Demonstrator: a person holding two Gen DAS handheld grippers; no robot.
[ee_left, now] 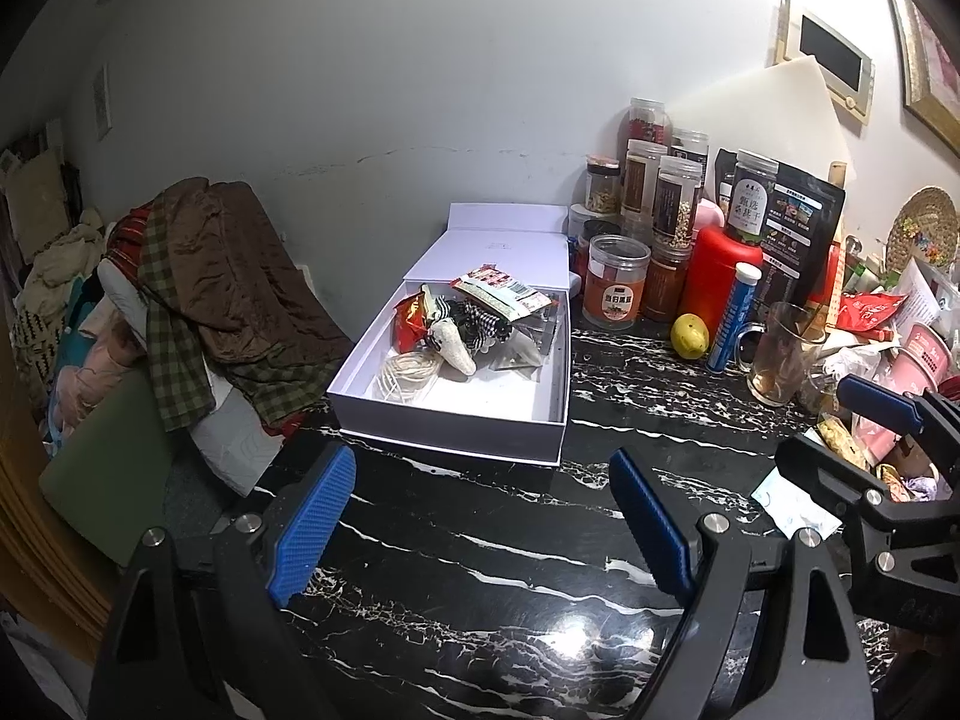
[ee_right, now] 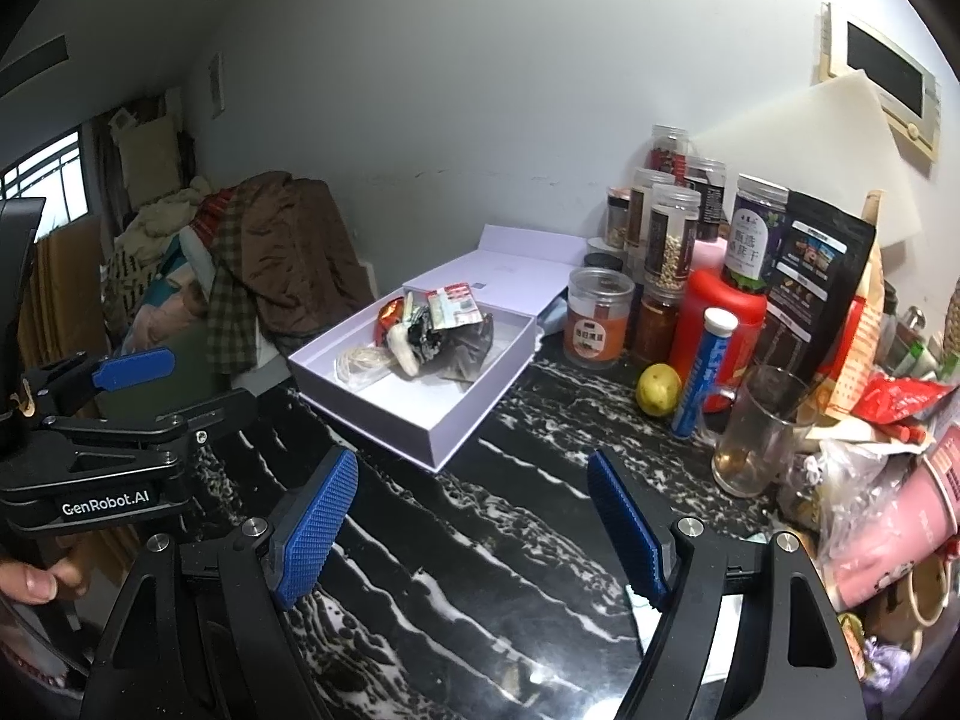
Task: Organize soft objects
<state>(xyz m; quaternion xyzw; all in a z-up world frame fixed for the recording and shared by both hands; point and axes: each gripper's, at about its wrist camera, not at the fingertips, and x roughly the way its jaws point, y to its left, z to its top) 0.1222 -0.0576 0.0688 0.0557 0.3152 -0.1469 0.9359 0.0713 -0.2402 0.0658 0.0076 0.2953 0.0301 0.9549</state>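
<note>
Two grippers, the left gripper (ee_left: 483, 519) and right gripper (ee_right: 474, 519), hover wide open and empty over the black marble tabletop (ee_left: 480, 600). Farther off, slightly left, an open white box (ee_left: 456, 420) holds snack packets (ee_left: 501, 294) and soft items (ee_left: 456, 348); jars (ee_left: 618, 288) stand at far right.

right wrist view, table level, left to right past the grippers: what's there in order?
Pile of clothes → white box → orange-label jar → lemon → blue tube → glass mug → pink cups.
</note>
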